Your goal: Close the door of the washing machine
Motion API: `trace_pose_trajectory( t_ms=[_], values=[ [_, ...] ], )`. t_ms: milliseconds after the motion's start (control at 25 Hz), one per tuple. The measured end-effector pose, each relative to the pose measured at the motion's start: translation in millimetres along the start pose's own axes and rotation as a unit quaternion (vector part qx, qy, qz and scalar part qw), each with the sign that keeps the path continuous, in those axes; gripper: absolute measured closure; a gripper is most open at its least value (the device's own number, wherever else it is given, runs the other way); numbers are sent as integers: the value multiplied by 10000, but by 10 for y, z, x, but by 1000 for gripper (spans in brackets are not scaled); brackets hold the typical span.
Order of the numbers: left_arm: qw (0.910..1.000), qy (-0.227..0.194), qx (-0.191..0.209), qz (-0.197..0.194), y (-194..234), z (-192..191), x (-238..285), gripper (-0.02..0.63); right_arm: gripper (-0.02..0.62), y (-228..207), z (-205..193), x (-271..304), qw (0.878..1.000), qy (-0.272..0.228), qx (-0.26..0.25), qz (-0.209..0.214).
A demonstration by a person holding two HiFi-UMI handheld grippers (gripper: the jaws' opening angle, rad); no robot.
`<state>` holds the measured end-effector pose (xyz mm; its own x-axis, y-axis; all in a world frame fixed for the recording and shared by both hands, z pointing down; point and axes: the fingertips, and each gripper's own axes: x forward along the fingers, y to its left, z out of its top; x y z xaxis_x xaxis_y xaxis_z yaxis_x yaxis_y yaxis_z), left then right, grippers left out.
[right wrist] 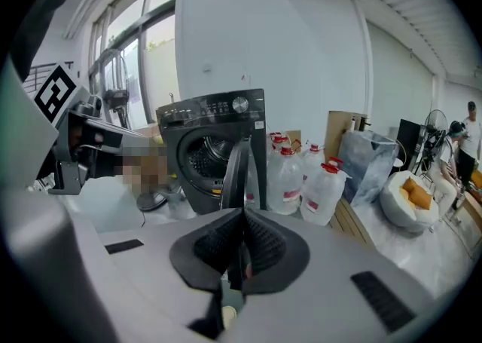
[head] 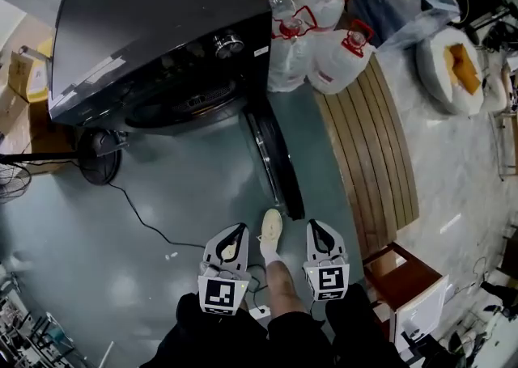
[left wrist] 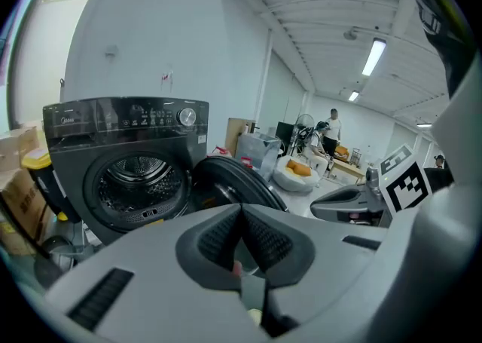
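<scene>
A dark grey front-loading washing machine [head: 154, 27] stands at the top left of the head view, its drum [left wrist: 139, 183] showing. Its round door [head: 275, 160] is swung wide open, edge-on toward me; the same door [right wrist: 235, 176] appears edge-on in the right gripper view. My left gripper [head: 232, 238] and right gripper [head: 320, 236] hang low near my legs, well short of the door, one on each side of my foot. On both, the jaws are shut with nothing between them. The left gripper [left wrist: 241, 217] faces the drum and the right gripper [right wrist: 242, 225] faces the door's edge.
Several water jugs [head: 320, 43] stand right of the machine, beside a wooden slatted panel [head: 376, 148]. A floor fan [head: 101, 156] with its cable [head: 142, 217] sits left of the door. Cardboard boxes [head: 24, 75] are at far left, a wooden crate [head: 401, 277] at lower right.
</scene>
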<state>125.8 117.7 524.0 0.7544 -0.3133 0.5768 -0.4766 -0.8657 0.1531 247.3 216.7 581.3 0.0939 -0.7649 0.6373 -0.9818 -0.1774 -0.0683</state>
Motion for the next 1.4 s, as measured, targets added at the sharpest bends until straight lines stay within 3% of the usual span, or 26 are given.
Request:
trace_pose_trajectory(
  t_ms=[40,120,400,560,760,880,1400],
  values=[
    [10000,39,-30,27,17,-81,49,583,574,0,-74,60,9999,47,-11,91],
    [9998,15,-167,89,42,-214,130,583,470,10,-232,160,9994,184,-42,291],
    [9991,223,-329,165,53,-464,295,583,385,1,-592,449,9969,511,-139,575],
    [9985,11,-456,305,81,-475,331,583,398,-21,-661,566,9961,581,-253,618],
    [9975,285,-498,401,127,-541,314,583,439,-5,-731,679,9933,753,-319,818],
    [9966,343,-533,533,176,-577,269,583,501,10,-722,707,9927,769,-342,867],
    [9919,224,-727,1014,431,-685,-5,583,488,358,-774,739,9889,806,-277,1214]
  ],
)
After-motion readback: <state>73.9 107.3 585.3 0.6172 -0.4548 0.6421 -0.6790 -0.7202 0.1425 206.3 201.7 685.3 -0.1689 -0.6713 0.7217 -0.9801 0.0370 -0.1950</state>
